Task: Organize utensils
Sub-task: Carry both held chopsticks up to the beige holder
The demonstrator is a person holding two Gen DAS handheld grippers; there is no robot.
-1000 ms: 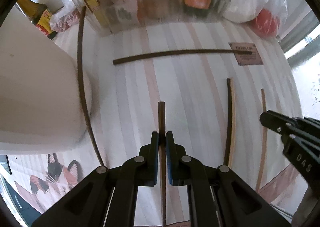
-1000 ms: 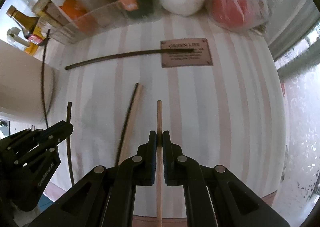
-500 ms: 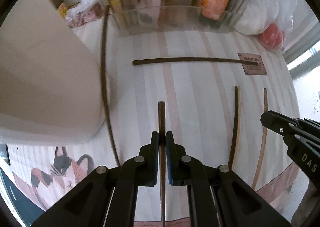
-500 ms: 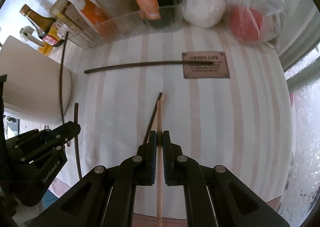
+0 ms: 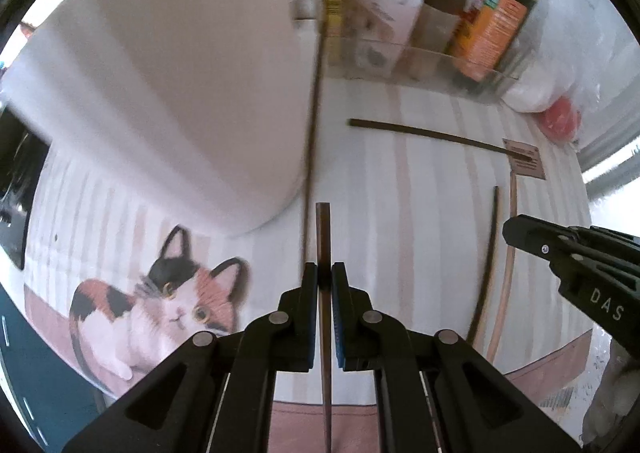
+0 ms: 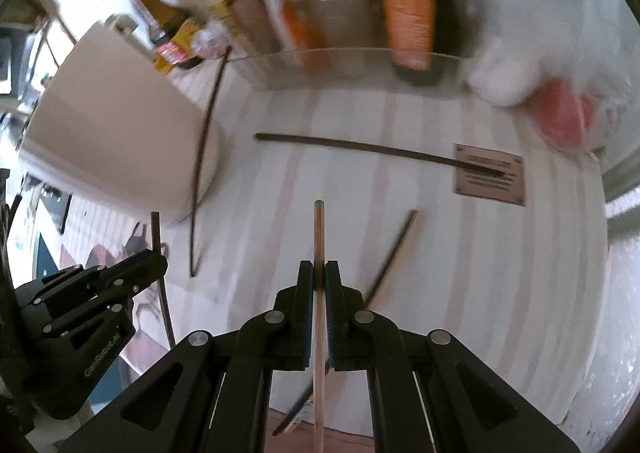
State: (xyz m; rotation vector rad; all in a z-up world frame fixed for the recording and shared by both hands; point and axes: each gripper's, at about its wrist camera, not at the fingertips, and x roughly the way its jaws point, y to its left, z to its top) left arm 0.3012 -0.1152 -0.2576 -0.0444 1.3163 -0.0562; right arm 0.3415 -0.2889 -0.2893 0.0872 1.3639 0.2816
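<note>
Now L claw (image 5: 325,273) pinching dark square chopstick (image 5: 323,229); R claw (image 6: 319,271) pinching pale round chopstick (image 6: 319,229).

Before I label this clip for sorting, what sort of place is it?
Probably a home kitchen or dining table: a striped tablecloth, loose chopsticks, a sauce bottle and a clear bin of food packets.

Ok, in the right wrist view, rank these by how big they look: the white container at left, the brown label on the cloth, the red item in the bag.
1. White container, clearly largest.
2. Brown label and red item: similar, and blurred, so not ranked.
</note>
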